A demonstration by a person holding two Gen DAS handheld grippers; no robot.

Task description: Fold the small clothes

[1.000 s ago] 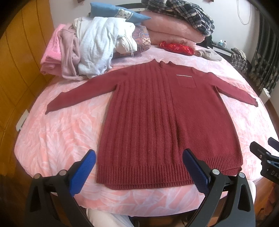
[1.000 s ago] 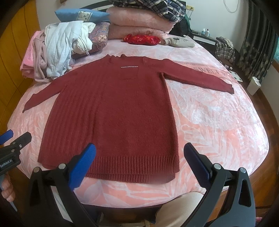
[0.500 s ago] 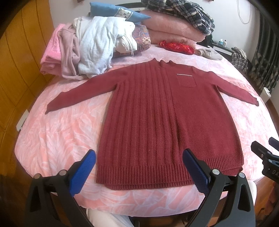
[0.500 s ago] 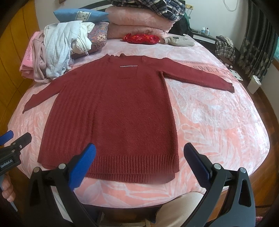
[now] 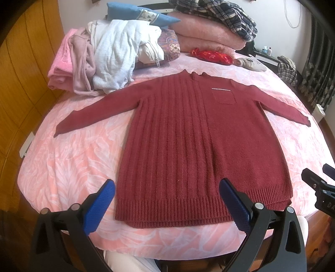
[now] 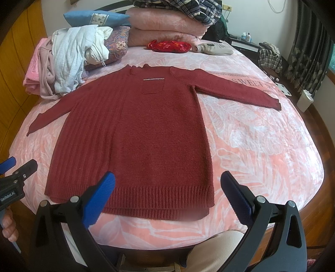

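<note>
A dark red knit sweater (image 5: 188,146) (image 6: 134,142) lies flat on the pink bed, front up, with both sleeves spread out to the sides and its ribbed hem nearest me. My left gripper (image 5: 167,188) hangs open just above the hem, over the left half of the sweater, with nothing between its blue pads. My right gripper (image 6: 167,184) is open too, above the hem's right corner, and holds nothing. Each gripper shows at the edge of the other's view.
A heap of pink and white clothes (image 5: 104,56) sits at the back left. Folded pink blankets (image 6: 165,23) with a plaid cloth on top, a blue pillow (image 5: 142,14) and a red pouch (image 6: 169,46) line the headboard. A wooden wall runs along the left.
Both views have shifted only slightly; the sweater lies as it did and both grippers remain open.
</note>
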